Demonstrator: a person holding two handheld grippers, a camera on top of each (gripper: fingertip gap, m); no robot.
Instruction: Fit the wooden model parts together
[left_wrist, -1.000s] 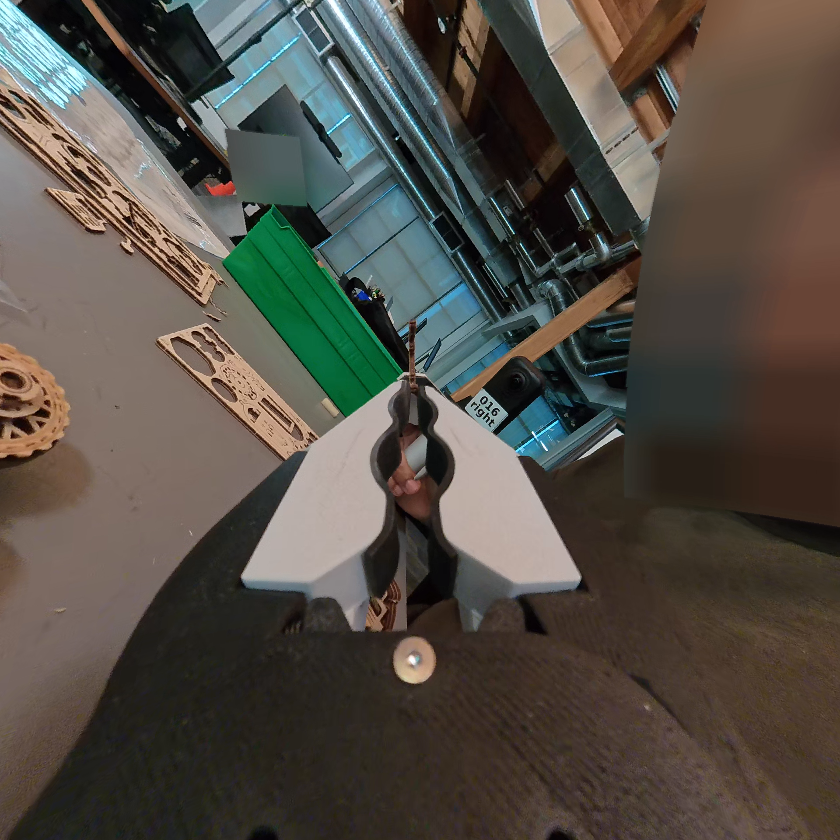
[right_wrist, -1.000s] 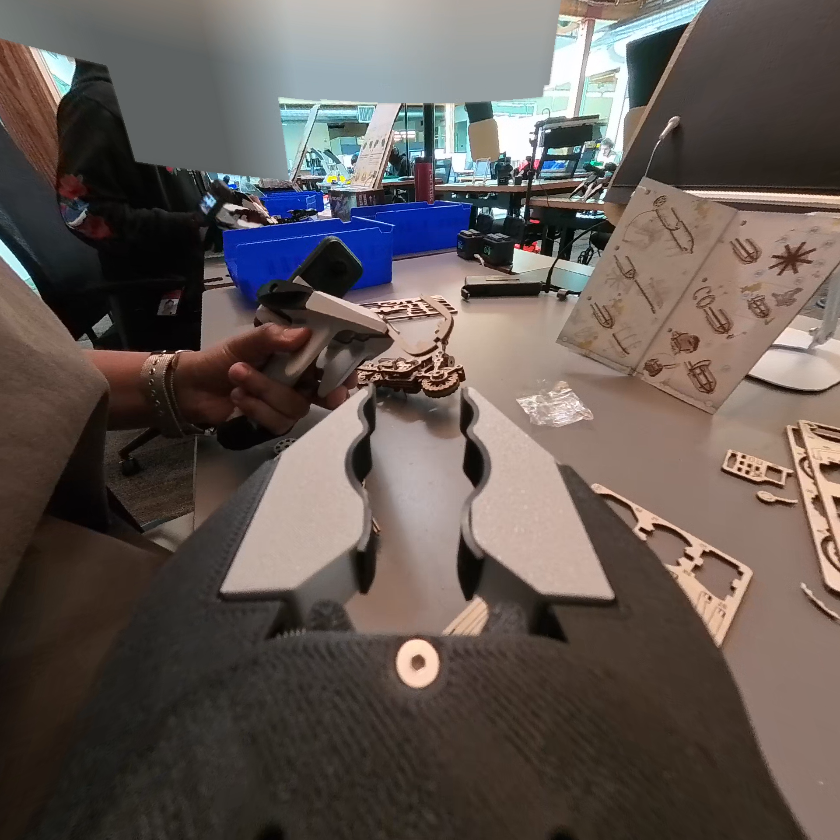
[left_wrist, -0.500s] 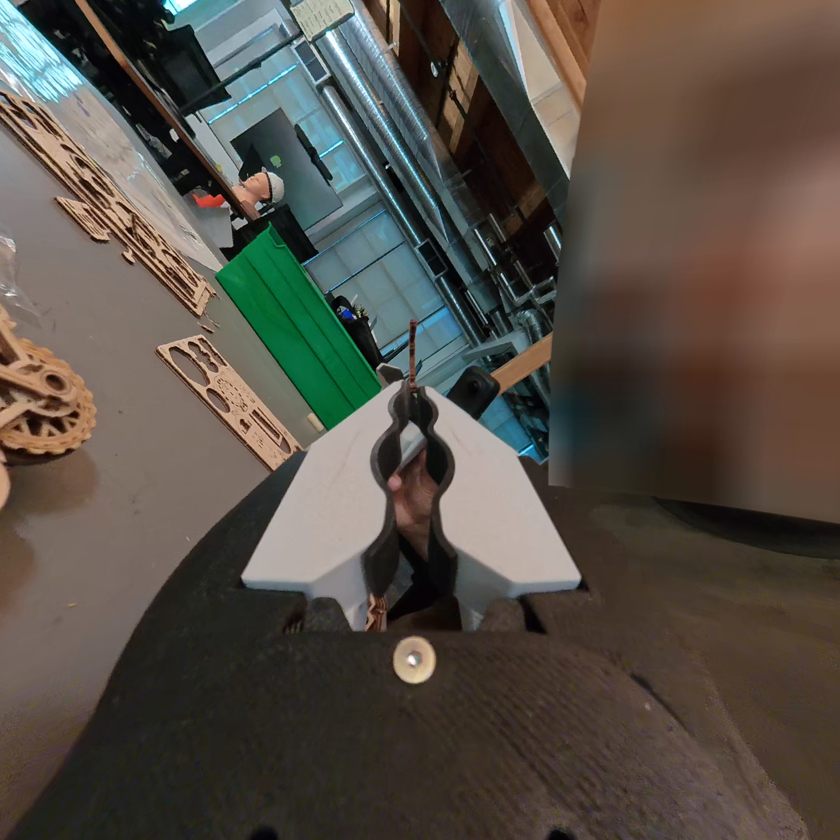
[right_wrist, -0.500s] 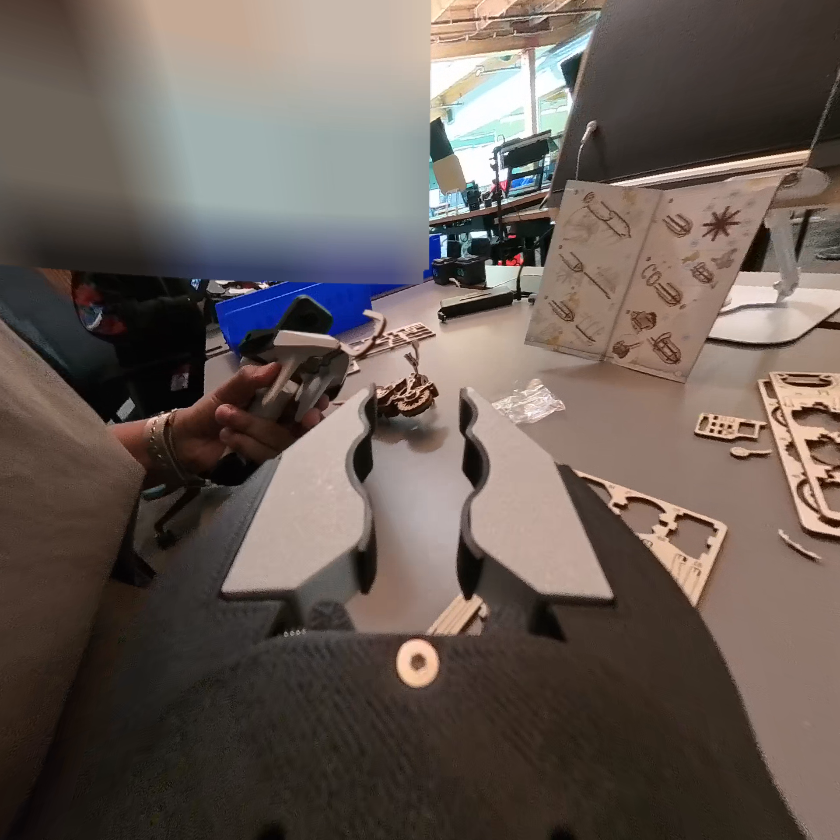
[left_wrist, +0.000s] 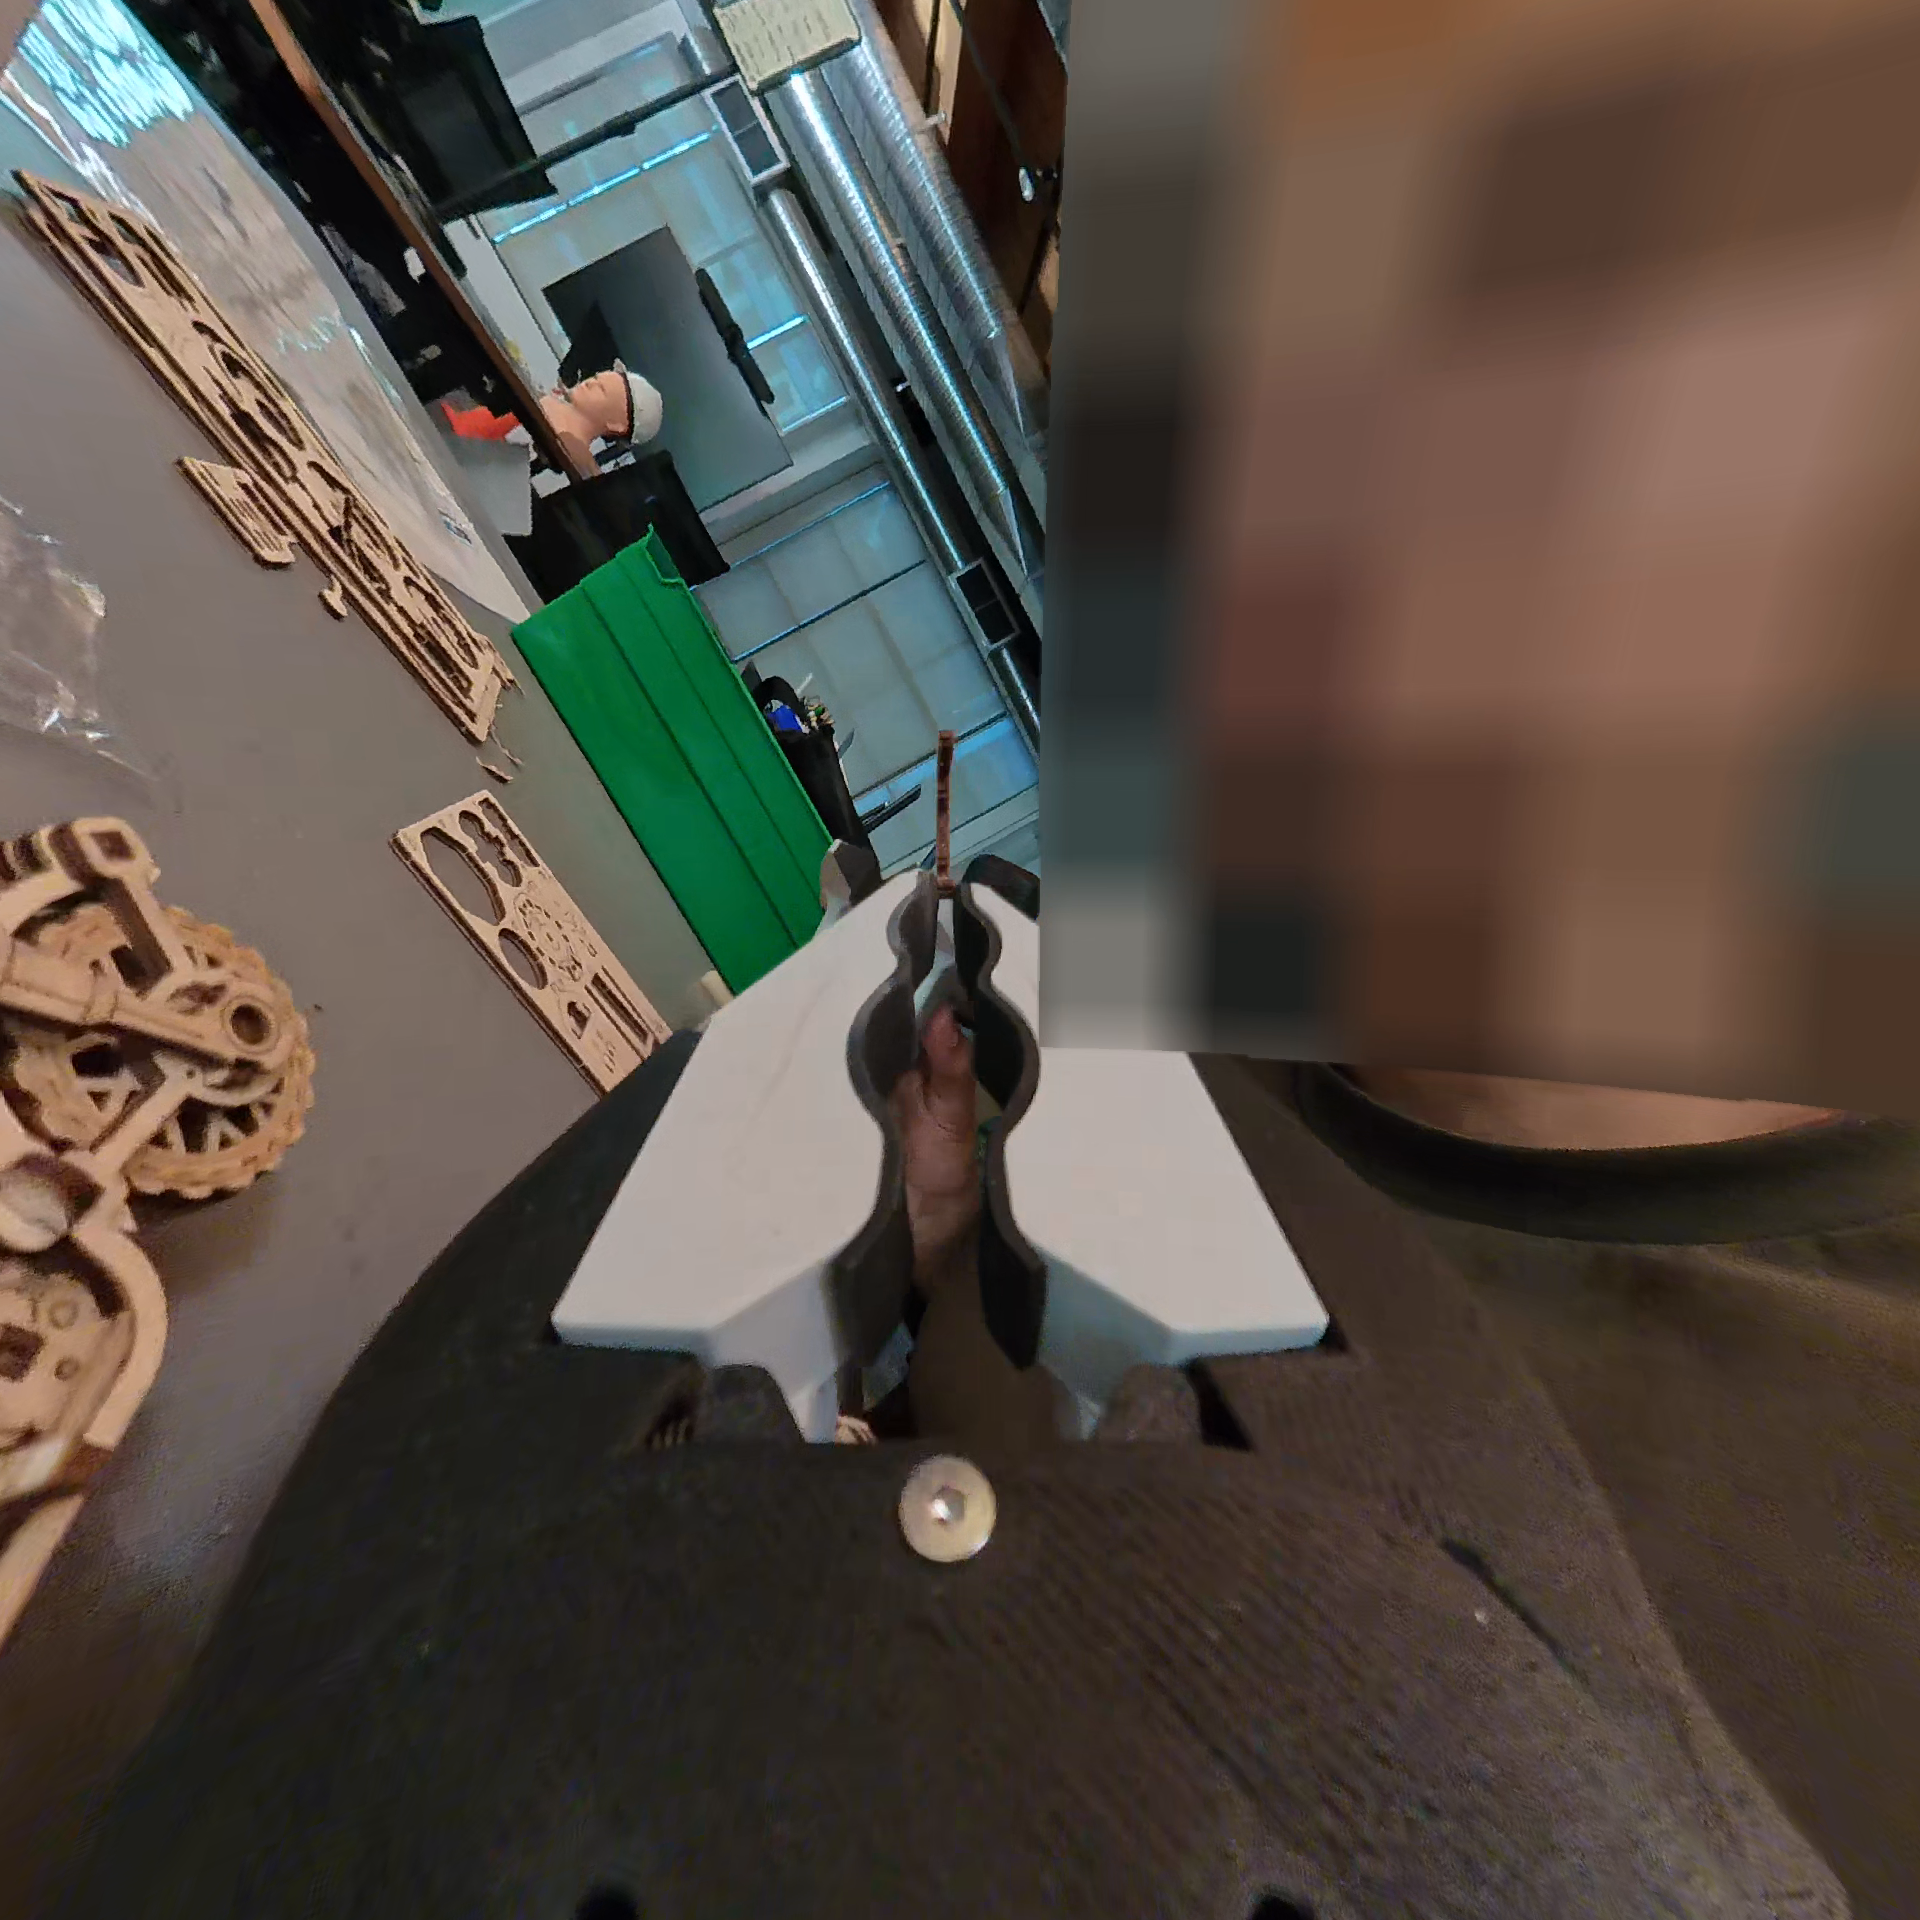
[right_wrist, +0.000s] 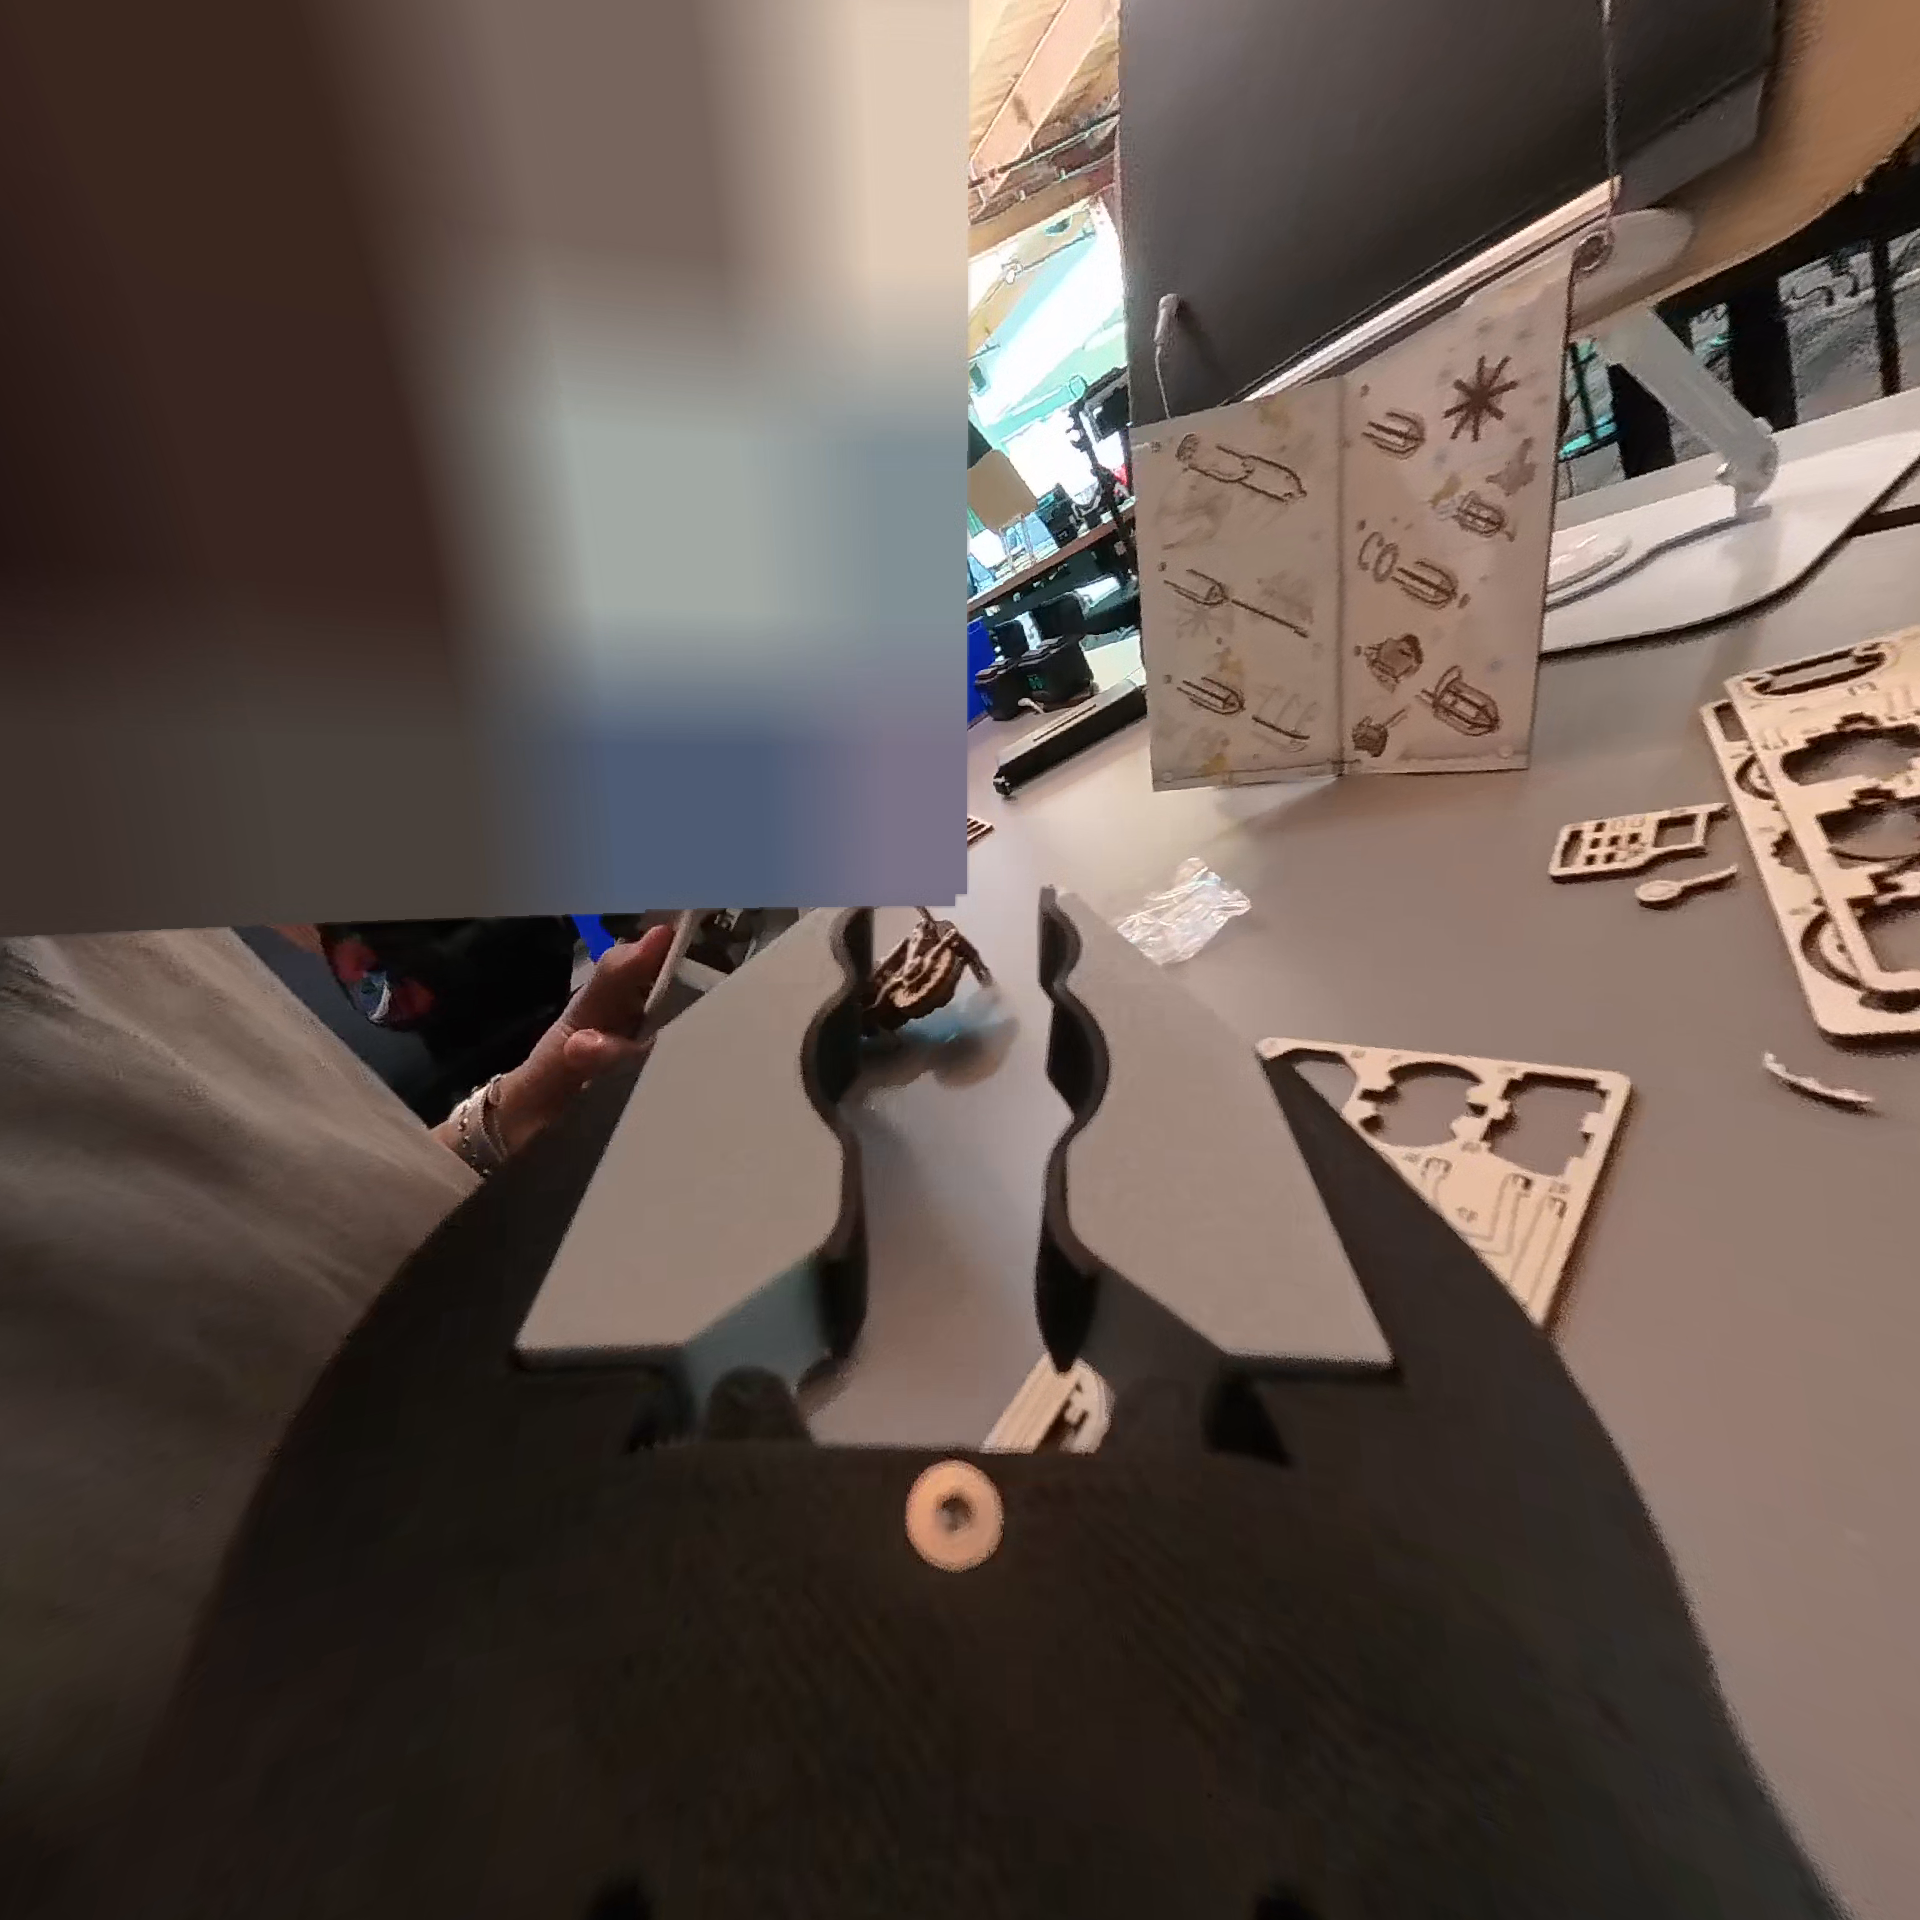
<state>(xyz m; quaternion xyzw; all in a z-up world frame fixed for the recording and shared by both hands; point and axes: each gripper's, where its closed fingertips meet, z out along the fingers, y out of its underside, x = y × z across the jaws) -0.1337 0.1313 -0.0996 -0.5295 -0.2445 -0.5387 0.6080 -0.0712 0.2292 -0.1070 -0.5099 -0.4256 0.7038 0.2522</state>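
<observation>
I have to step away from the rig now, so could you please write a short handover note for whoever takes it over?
Left gripper: shut on a thin wooden piece, held edge-on, sticking out past the tips.
Right gripper: open, empty, above the table.
Part-built wooden model rests on the table; the right wrist view shows it just beyond the open fingers.
Punched-out wooden sheets and loose small parts lie to the right; the instruction sheet stands behind.
Done: piece picked up.
Left: fit it into the model.
</observation>
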